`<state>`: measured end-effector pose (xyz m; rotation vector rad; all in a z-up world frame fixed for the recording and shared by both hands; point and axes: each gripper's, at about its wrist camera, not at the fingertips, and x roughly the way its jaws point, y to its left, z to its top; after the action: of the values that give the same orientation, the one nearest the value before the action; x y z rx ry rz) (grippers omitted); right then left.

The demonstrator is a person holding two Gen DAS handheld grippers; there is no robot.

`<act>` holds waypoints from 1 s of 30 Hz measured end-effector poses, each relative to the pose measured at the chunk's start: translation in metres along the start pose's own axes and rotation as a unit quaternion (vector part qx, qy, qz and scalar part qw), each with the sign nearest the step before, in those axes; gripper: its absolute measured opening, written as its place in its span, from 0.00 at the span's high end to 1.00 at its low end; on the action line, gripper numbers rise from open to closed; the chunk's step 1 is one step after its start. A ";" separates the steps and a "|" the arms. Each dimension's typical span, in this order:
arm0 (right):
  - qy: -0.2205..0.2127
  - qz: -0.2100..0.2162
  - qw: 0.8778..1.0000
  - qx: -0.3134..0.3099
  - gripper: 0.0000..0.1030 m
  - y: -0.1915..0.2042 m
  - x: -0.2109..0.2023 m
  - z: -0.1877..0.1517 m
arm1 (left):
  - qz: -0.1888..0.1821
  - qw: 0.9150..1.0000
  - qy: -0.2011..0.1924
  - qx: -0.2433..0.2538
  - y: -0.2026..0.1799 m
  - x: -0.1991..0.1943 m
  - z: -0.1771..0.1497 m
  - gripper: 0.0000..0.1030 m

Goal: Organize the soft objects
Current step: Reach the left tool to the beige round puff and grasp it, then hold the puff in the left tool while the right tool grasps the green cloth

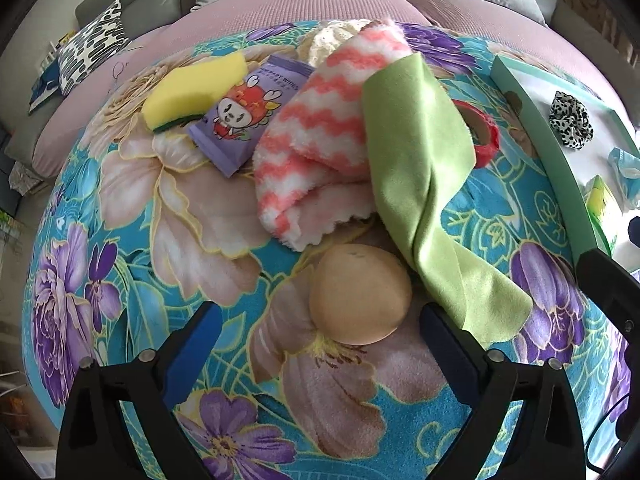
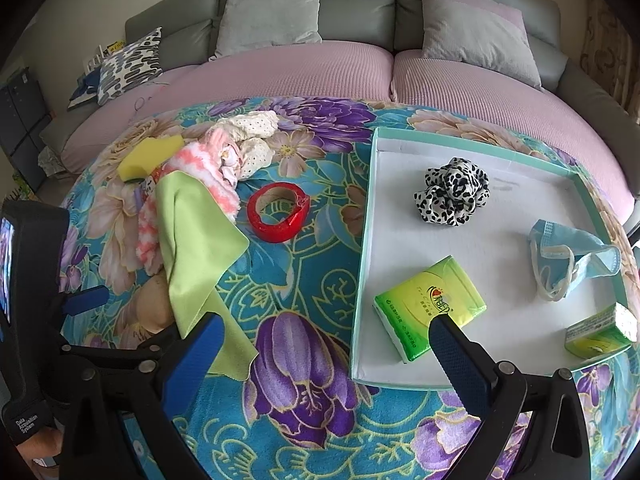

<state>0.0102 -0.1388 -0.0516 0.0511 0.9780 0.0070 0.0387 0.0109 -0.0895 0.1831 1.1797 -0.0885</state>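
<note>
The table (image 2: 320,420), under a floral blue cloth, ends at a pink sofa seat (image 2: 280,68); open cloth lies between the pile of soft things and the tray. The shallow white tray (image 2: 460,136) with a mint rim holds a spotted scrunchie (image 2: 452,192), a blue face mask (image 2: 576,260) and two green tissue packs (image 2: 430,306), all well apart. In the pile, a green cloth (image 1: 416,168) drapes over a pink-and-white fuzzy towel (image 1: 320,128), beside a purple pack marked "BABY WIPES" (image 1: 244,120) and a yellow sponge (image 1: 192,88). A red tape roll (image 2: 278,212) lies alone. The left gripper (image 1: 320,320) stands wide, released, jaws either side of a tan squishy bun (image 1: 360,292), not pressing it. The right gripper (image 2: 324,344) is open and empty above the tray's near edge.
</note>
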 end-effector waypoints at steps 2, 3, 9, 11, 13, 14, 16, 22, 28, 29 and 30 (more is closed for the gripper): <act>0.000 0.000 1.000 0.000 0.00 0.000 0.000 0.000 | -0.004 1.000 -0.002 -0.001 -0.003 -0.003 0.001 0.21; 0.000 0.000 1.000 0.000 0.00 0.000 0.000 0.000 | -0.008 1.000 -0.002 -0.002 -0.003 -0.004 0.002 0.26; 0.000 0.000 1.000 -0.001 0.00 0.000 0.000 0.000 | -0.029 1.000 -0.006 0.008 -0.008 -0.007 0.009 0.51; 0.000 0.000 1.000 -0.002 0.00 0.000 0.000 0.001 | -0.033 0.999 -0.008 0.009 -0.010 -0.009 0.009 0.51; 0.001 0.000 1.000 -0.002 0.00 0.000 0.001 0.000 | -0.035 0.999 -0.010 0.008 -0.011 -0.011 0.010 0.51; 0.001 -0.001 1.000 -0.003 0.00 0.000 0.001 0.000 | -0.038 0.999 -0.011 0.006 -0.010 -0.012 0.010 0.52; 0.002 -0.001 1.000 -0.003 0.00 0.001 0.002 0.000 | -0.040 0.999 -0.015 0.002 -0.005 -0.014 0.008 0.52; 0.003 -0.002 1.000 -0.007 0.00 0.004 0.004 0.000 | -0.041 0.999 -0.023 -0.012 0.008 -0.017 0.010 0.52; 0.001 0.005 1.000 -0.026 0.00 0.015 0.006 0.000 | -0.028 0.998 -0.034 -0.042 0.033 -0.018 0.016 0.52; 0.001 0.007 0.999 -0.033 0.00 0.019 0.007 0.000 | -0.023 0.998 -0.036 -0.050 0.039 -0.019 0.016 0.52; 0.001 0.008 0.999 -0.038 0.00 0.023 0.007 0.000 | -0.020 0.998 -0.038 -0.056 0.043 -0.020 0.017 0.52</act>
<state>0.0148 -0.1160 -0.0566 -0.0109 0.9777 0.0597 0.0534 0.0498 -0.0609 0.0577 1.1099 -0.0643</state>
